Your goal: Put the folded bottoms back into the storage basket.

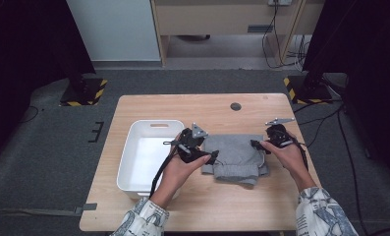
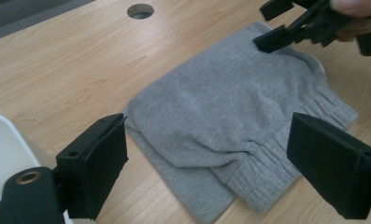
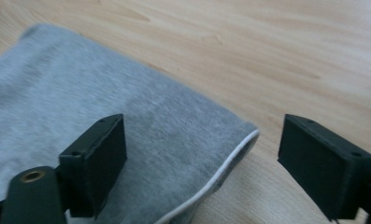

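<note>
Here we see a folded grey garment (image 1: 234,158) lying flat on the wooden bench (image 1: 202,105), a little to the 4 o'clock side of the bench's middle in the high view. A white bin (image 1: 133,147) sits just beside it at its 9 o'clock, and a round hole (image 1: 236,106) in the bench lies near the far edge, at 12 o'clock from the garment.

Our left gripper (image 1: 213,157) is at the garment's 9 o'clock edge, between bin and cloth, held in the left hand (image 1: 182,167). In the left gripper view its jaws stand wide apart, nothing pressed between them; the garment (image 2: 234,126) spreads beyond them with its ribbed hem towards 5 o'clock, the bin (image 2: 5,149) shows at 9 o'clock and the hole (image 2: 140,10) at 11 o'clock.

Our right gripper (image 1: 255,144) is at the garment's 3 o'clock edge, held in the right hand (image 1: 288,155). In the right gripper view its jaws also stand apart, gripping nothing; the garment (image 3: 80,121) fills the 9 o'clock side, and its folded corner, edged by a thin white line, reaches into the gap between the jaws. Whether a pad touches the cloth we cannot tell. The same gripper (image 2: 272,25) shows at 1 o'clock in the left gripper view, its tips right at the far edge of the garment.

Both patterned sleeves (image 1: 146,219) enter from 6 o'clock in the high view.
</note>
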`<state>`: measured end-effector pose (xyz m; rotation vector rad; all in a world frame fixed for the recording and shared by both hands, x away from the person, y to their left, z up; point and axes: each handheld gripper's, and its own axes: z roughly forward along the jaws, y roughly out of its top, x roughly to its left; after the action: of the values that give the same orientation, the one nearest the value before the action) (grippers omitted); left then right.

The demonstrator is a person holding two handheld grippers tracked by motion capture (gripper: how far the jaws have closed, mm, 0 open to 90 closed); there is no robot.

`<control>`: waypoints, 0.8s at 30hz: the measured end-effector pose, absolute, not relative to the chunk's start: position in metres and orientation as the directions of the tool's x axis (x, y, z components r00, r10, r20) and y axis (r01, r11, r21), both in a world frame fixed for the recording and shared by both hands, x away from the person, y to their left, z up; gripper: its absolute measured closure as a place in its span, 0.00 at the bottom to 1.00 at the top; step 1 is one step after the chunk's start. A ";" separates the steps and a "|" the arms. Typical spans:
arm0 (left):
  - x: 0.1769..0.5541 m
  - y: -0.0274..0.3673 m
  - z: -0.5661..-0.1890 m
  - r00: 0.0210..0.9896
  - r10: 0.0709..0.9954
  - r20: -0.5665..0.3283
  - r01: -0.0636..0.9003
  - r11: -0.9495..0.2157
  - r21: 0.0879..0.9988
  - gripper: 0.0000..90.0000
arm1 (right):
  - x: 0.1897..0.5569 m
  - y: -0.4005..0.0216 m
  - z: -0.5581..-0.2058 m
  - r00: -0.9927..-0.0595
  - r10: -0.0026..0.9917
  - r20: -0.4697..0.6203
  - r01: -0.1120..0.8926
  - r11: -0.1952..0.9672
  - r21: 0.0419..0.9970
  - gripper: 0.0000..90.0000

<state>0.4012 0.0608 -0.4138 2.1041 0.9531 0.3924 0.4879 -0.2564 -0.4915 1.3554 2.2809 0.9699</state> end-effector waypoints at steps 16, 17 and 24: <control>0.393 0.048 -0.419 0.679 0.732 -0.052 0.494 -0.405 0.769 0.13 | 0.487 -0.254 -0.525 -0.493 0.852 0.174 0.701 0.271 0.660 0.37; 0.392 0.047 -0.420 0.681 0.730 -0.055 0.495 -0.404 0.769 0.13 | 0.485 -0.255 -0.525 -0.509 0.841 0.183 0.694 0.276 0.665 0.43; 0.385 0.038 -0.428 0.679 0.732 -0.061 0.499 -0.398 0.770 0.13 | 0.474 -0.251 -0.523 -0.523 0.832 0.183 0.681 0.279 0.678 0.75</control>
<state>0.3854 0.0376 -0.4276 2.0813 0.9444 0.3665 0.4740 -0.2509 -0.5230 1.4071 2.3382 1.0756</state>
